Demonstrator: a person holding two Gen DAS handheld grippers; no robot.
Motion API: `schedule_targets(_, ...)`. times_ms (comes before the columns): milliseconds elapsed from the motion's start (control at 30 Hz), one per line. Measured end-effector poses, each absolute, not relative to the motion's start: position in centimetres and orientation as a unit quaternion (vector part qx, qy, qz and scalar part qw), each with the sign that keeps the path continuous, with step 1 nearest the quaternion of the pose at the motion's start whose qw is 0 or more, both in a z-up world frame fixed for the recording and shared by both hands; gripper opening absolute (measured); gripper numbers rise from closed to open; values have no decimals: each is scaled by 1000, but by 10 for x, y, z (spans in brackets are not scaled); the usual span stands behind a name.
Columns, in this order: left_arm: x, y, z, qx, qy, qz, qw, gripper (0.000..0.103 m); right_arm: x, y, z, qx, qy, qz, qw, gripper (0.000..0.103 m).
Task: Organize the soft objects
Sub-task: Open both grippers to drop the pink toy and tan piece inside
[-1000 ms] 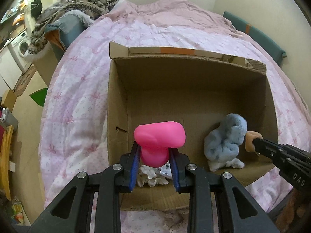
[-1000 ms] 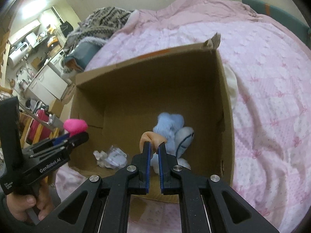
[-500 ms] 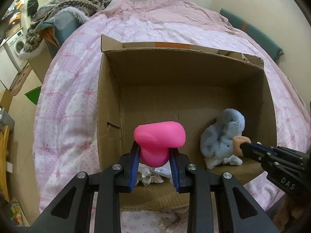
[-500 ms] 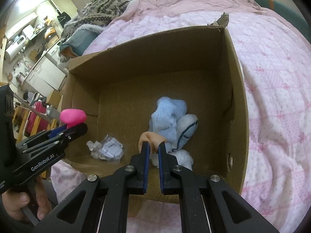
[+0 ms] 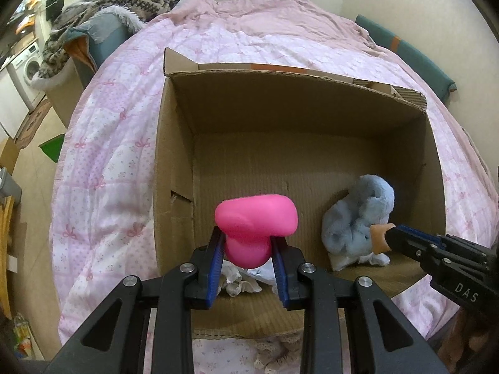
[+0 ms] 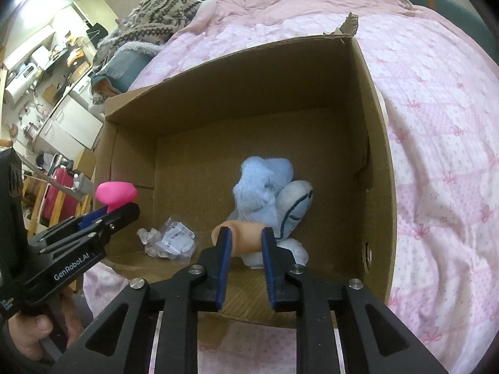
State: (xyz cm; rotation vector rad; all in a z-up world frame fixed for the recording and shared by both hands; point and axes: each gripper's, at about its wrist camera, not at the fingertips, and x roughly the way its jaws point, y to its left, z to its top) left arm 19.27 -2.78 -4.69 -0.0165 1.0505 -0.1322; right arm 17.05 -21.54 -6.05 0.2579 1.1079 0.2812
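Soft objects: I count four. One cardboard box [image 5: 174,162] on the pink bed [image 5: 103,168] holds blue plush [image 6: 265,184] and crumpled plastic bag [image 6: 170,241]; far half of its floor bare. My left gripper [image 5: 248,258] clamps pink toy [image 5: 255,215] over the near rim. My right gripper [image 6: 246,249] is parted around peach toy [image 6: 243,237]; contact unclear.

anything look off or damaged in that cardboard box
The brown cardboard box has a torn, ragged far corner flap and a small hole low in its right wall. A crumpled clear plastic wrapper lies on its floor beside the fluffy light-blue plush toy, looking like litter among soft things.
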Motion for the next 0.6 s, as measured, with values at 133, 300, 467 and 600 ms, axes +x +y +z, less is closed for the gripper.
schedule_targets(133,191,-29,-44,-1,492,-58,869,27,171,-216,-58,124,518,133,836,34)
schedule_targets(300,189,-26,-37,-9,481,-57,875,42,168,-219,-49,132,493,133,850,64)
schedule_targets(467,185,-25,-25,-7,458,-59,887,67,163,-224,-34,141,456,130,869,77)
schedule_targets(600,179,-22,-23,-9,465,-64,883,68,167,-226,-37,156,468,135,859,87)
